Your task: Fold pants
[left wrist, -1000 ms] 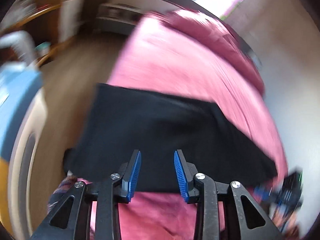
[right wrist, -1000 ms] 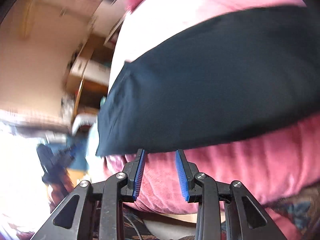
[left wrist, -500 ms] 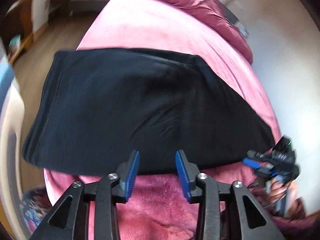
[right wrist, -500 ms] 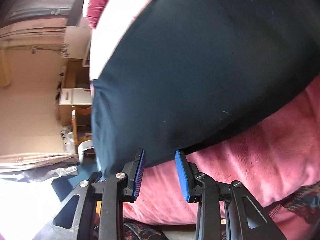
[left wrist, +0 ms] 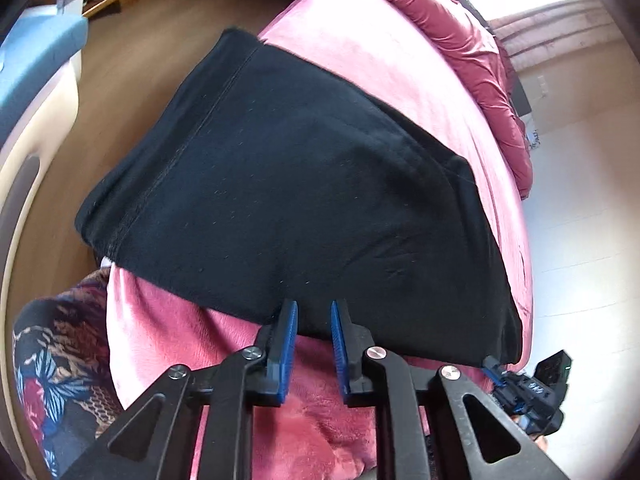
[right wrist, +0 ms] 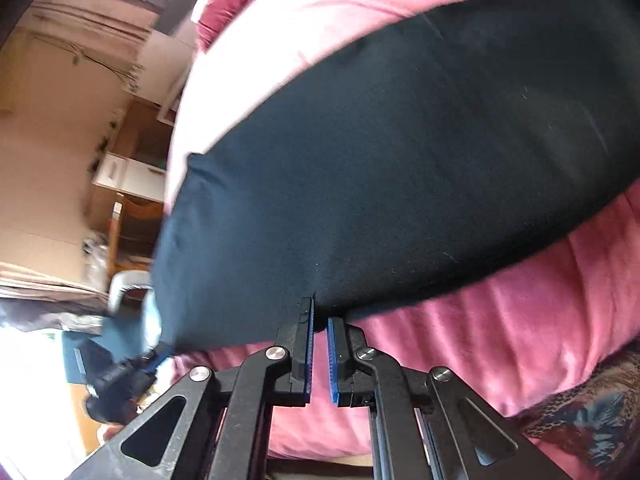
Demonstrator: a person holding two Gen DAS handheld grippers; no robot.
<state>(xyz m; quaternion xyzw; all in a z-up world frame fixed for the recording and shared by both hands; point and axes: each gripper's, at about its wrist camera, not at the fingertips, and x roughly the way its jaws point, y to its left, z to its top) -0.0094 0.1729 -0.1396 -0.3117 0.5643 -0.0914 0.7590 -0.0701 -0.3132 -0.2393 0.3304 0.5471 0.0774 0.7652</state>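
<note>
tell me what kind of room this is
Most likely a bedroom at home: the black pants lie on a bed with a pink blanket, wood flooring runs beside it, and wooden furniture stands against the wall.

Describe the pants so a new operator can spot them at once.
Find the bed with the pink blanket. Near its front edge lie the black pants, folded into a broad flat panel, with both grippers at the near hem. They are the only dark, smooth cloth there; the quilt behind is crimson and rumpled.
</note>
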